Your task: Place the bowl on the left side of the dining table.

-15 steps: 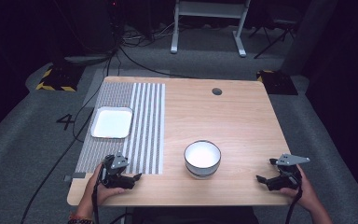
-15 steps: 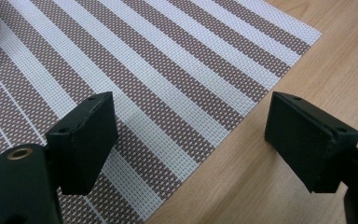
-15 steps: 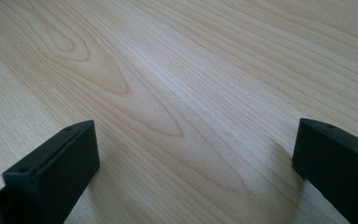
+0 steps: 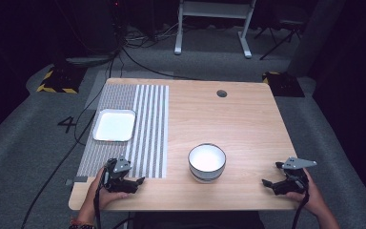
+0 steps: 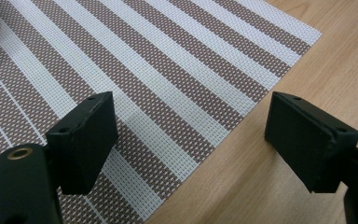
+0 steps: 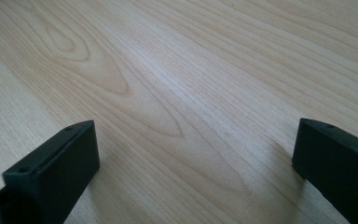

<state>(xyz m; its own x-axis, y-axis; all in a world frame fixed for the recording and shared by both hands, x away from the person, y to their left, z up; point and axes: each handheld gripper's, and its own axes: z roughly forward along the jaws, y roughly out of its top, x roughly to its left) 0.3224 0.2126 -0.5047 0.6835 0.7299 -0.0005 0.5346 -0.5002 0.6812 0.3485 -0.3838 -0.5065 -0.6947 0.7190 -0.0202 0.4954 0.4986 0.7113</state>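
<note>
A: Bowl (image 4: 207, 162) first, then. What does it look like?

B: Round, white inside, with a dark rim and a pale outer wall that has a dark band near its foot. It stands upright on the wooden table (image 4: 228, 119), toward the near edge, and nothing shows inside it.

A: And the grippers, taken from the bowl?

B: The left gripper (image 4: 136, 182) lies to the bowl's left, near the table's front edge, held in a hand (image 4: 106, 193). Its jaws stand wide apart; in the left gripper view they straddle the corner of the striped placemat (image 5: 177, 79), one over the weave, the other over bare wood, nothing between them. The right gripper (image 4: 270, 174) is to the bowl's right, well apart from it, also gaping, with only wood grain between its jaws in the right gripper view.

A: Anything else around the bowl?

B: The placemat lies to the bowl's left, just beside it but not under it. A white rectangular tray (image 4: 115, 125) sits on the mat, farther back and left of the bowl. A small dark round hole (image 4: 221, 93) shows in the tabletop beyond the bowl.

A: Anything between a gripper and the bowl?

B: On the left, only the flat mat's corner; on the right, bare table.
</note>
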